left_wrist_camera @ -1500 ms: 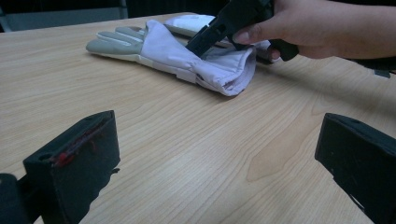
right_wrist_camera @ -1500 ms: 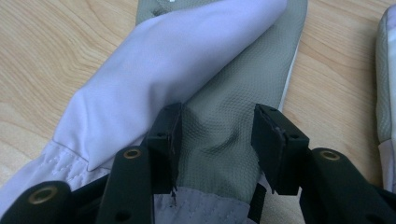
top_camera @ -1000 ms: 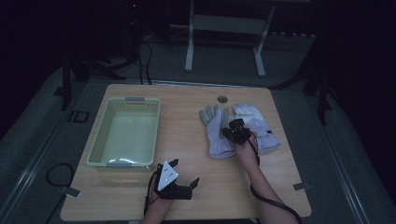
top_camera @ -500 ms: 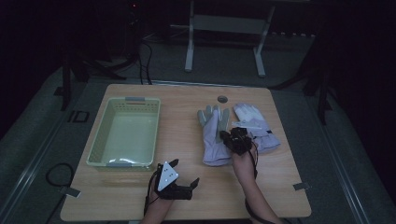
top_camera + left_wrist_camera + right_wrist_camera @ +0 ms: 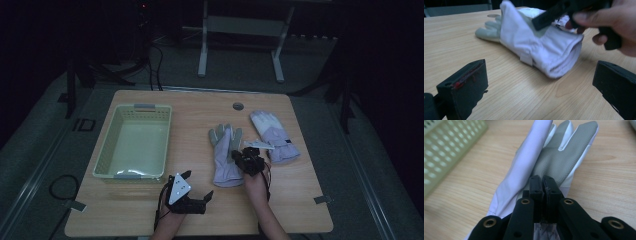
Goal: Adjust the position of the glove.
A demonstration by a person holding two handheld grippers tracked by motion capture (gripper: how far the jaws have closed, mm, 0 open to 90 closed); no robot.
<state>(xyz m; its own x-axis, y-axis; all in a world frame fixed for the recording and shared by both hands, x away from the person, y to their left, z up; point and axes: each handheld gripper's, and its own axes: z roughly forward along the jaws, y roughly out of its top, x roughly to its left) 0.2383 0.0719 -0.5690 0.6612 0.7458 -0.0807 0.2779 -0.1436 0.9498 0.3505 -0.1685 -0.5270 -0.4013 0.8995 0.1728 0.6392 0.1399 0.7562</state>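
Observation:
Two pale lilac gloves lie on the wooden table. The nearer glove (image 5: 223, 150) (image 5: 541, 50) (image 5: 559, 157) has a grey palm, and one long edge is folded up over it. My right gripper (image 5: 246, 159) (image 5: 543, 181) is shut on that glove near its cuff, with a strip of fabric pinched between the jaws. A hand (image 5: 609, 20) holds the right gripper (image 5: 574, 10) just above the cuff. The second glove (image 5: 272, 134) lies flat to the right. My left gripper (image 5: 198, 184) (image 5: 541, 85) rests open near the table's front edge, facing the cuff, with nothing between its jaws.
A pale green plastic basket (image 5: 134, 107) (image 5: 446, 147) stands on the table's left half with nothing inside. A small round grommet (image 5: 238, 106) sits near the far edge. Bare wood lies between the basket and the gloves. Dark floor and a metal stand are beyond the table.
My right gripper has slid left and toward the front edge, dragging the nearer glove with it; the glove's edge has folded up. The left gripper has stayed still.

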